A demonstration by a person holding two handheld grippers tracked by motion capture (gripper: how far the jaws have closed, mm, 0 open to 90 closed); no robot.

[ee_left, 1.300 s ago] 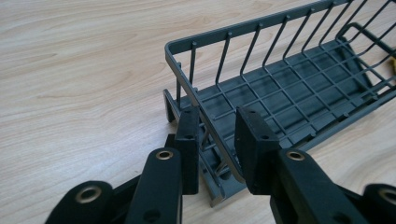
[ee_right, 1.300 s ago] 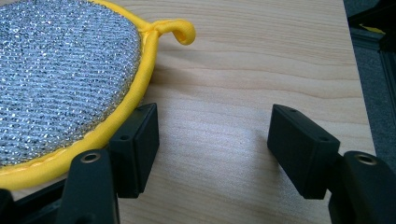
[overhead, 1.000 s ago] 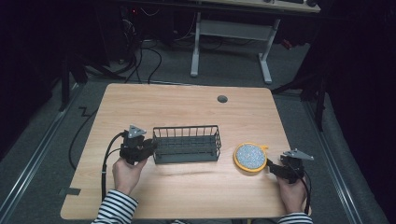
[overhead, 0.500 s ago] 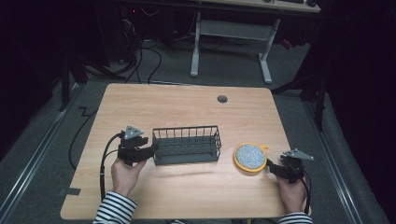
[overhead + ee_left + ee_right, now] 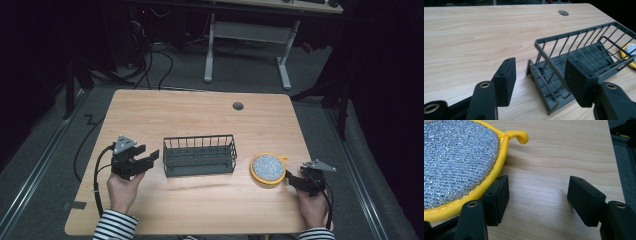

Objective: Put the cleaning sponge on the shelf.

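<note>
The wire basket is sitting mid-table, nothing gripping it. Just left of the basket, the left gripper is hovering, its jaws having just been opening, nothing between them. Right of the basket, beside the yellow-rimmed scouring pad, the right gripper is resting with jaws apart and empty.

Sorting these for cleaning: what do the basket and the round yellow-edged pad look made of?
The wire basket looks like metal wire with a matte dark grey coating: thin rigid bars, no shine. The scouring pad seems a glittery silver metallic mesh face, bound in soft yellow fabric with a hanging loop.
</note>
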